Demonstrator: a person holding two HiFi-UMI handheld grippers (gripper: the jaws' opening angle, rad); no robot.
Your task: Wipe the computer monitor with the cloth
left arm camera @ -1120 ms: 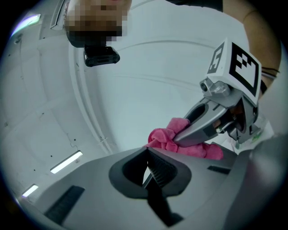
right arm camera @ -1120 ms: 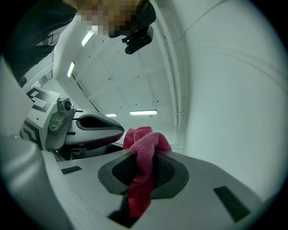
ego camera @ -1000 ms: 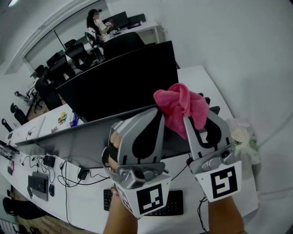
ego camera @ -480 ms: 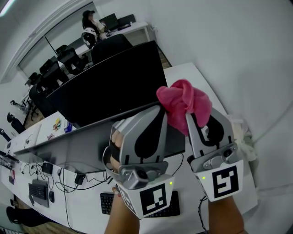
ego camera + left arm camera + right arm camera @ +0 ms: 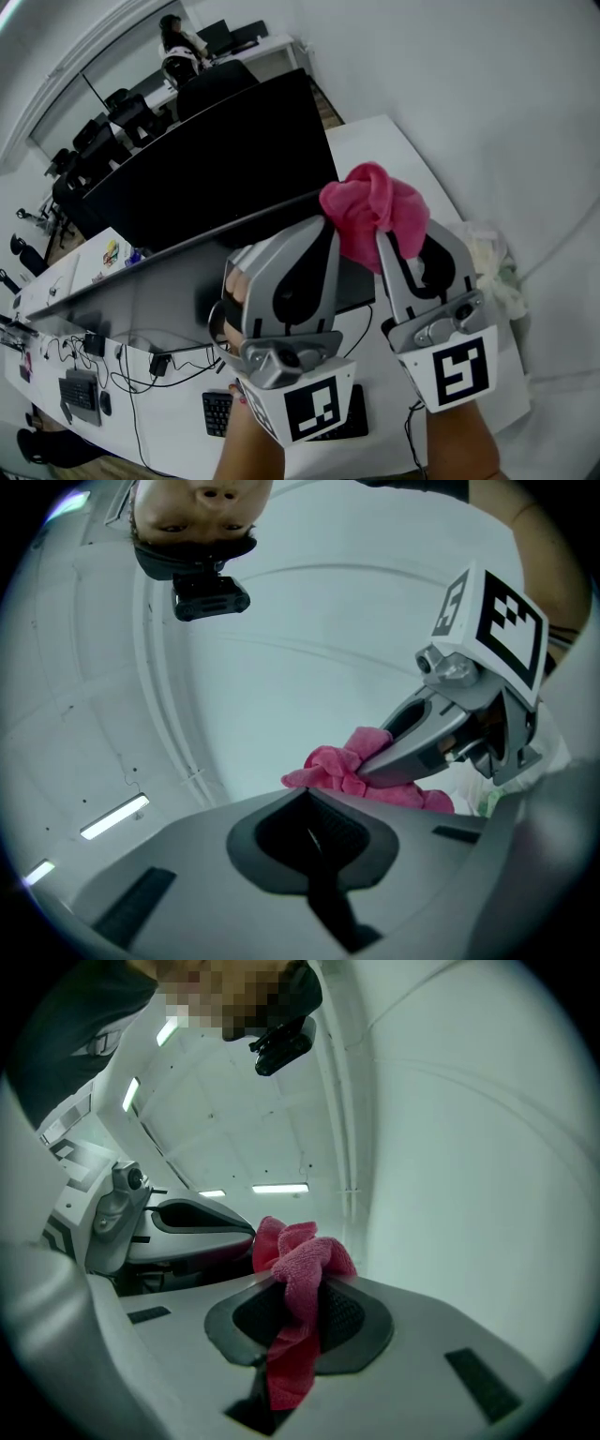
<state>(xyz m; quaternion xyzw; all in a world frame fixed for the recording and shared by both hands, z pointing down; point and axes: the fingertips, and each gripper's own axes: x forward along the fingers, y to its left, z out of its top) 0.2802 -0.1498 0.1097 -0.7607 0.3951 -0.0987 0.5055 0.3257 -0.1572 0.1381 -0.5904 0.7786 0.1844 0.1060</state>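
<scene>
Left hand-held gripper is clenched on nothing. Its own view shows the pads pressed together with only ceiling beyond, so it seems raised as a spare, perhaps to steady the screen later. Behind it stands the dark computer monitor, upright on the white counter, its black face toward the person. Just right of the left tips sits the pink cloth, bunched into a wad above the right hand-held gripper. That gripper is clamped on the cloth, and a tail hangs down between its pads. Leaving the wad proud of the tips likely lets fabric, not the hard jaws, meet the glass. Both tools point upward, so the cloth looks clear of the screen, near its lower right part. Wiping appears not yet begun.
</scene>
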